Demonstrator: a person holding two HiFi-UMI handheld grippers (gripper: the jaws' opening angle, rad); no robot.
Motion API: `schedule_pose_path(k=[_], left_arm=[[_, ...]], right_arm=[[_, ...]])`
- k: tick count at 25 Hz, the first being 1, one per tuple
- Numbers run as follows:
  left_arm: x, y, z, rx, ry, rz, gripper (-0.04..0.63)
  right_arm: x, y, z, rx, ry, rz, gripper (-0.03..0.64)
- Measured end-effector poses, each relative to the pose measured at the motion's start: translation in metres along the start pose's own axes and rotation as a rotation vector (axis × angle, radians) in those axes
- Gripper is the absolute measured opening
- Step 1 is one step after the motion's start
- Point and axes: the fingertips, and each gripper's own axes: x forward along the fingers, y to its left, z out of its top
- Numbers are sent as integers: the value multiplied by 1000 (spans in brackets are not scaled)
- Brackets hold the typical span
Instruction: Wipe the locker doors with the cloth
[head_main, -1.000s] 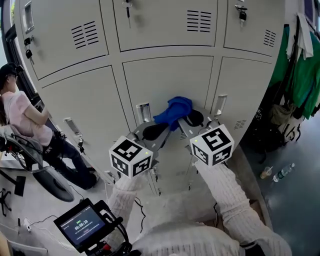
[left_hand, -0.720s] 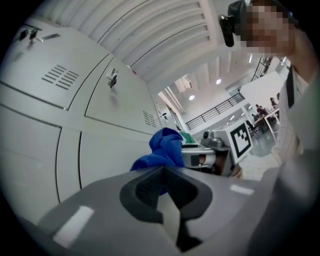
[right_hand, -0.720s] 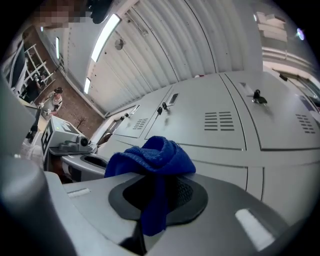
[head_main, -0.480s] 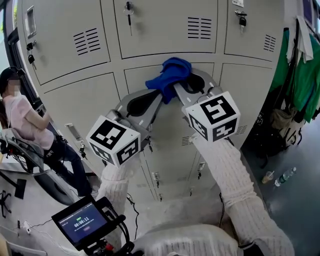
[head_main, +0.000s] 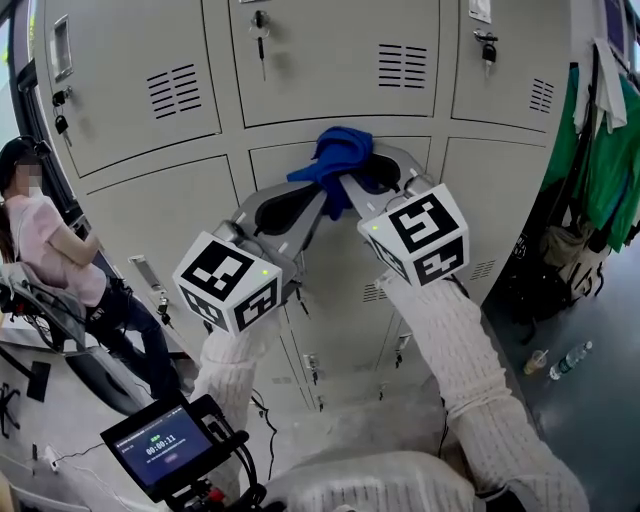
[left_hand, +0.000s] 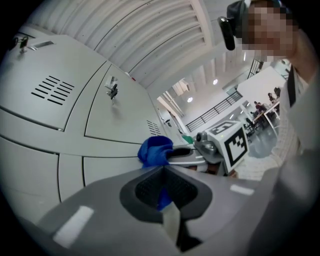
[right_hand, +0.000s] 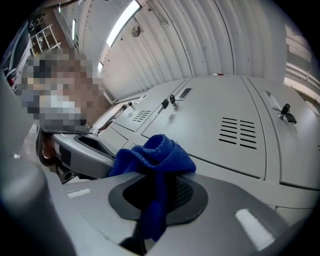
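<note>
The right gripper (right_hand: 156, 196) has its jaws closed tight on a fold of the cloth (right_hand: 152, 156). The cloth bunches up just past the tips and trails down between the pads. Held this way, a soft wad sits ahead of the jaws, so fabric rather than hard tips meets the metal.

The left gripper (left_hand: 165, 192) comes in from the right gripper's left. Its jaws are closed too, with a strip of the same cloth pinched between the pads. I judge this second hold keeps the loose end from flapping and steadies the wad.

Just beyond both sets of tips, the cloth appears pressed against the locker doors (head_main: 330, 75), at the seam between an upper door and the one below it. Both grippers point forward and up at the doors on outstretched arms, which suits pressing and sliding across a panel.

Farther out, beyond the right gripper and to its right, are vent slots (right_hand: 241, 132) and a key in its lock (right_hand: 286, 114). The wad could snag on either.
</note>
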Motion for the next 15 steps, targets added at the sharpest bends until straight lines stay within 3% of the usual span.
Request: schedule_pose_path(k=[15], left_arm=[[-2, -15, -37, -68, 74, -19, 5]], right_arm=[[-8, 25, -38, 63, 33, 36, 51]])
